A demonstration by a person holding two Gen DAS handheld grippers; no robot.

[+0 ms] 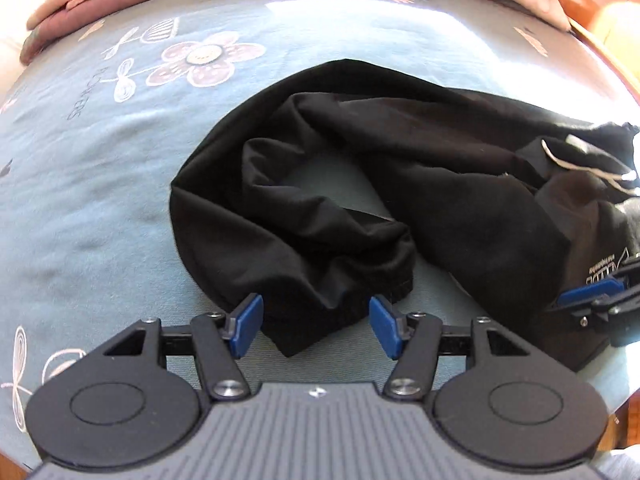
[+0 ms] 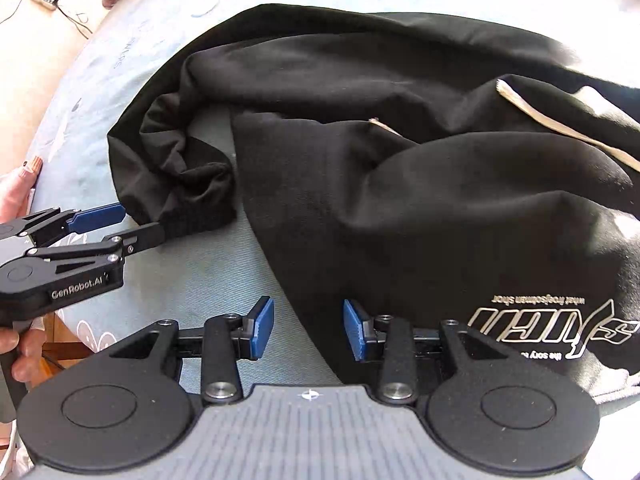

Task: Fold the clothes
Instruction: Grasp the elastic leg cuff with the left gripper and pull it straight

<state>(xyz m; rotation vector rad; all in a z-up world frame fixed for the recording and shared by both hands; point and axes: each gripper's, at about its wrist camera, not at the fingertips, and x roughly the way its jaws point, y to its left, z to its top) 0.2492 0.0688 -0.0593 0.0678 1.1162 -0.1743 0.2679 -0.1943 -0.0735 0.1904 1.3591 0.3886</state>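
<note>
On bed (image 1: 80, 208), left gripper (image 1: 316, 326) jaws apart straddling hoodie (image 1: 400, 168) cuff (image 1: 340, 312); right gripper (image 2: 308, 330) jaws apart at hem, ready to pinch.

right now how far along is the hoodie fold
Barely started. Done: nothing visibly folded; the black hoodie lies rumpled on the blue bedsheet, its sleeve curled. In hand: the left gripper straddles the sleeve cuff, pads not yet pressing; the right gripper is open at the hoodie's edge. Left: grasp, spread flat, fold sleeves and body.
</note>
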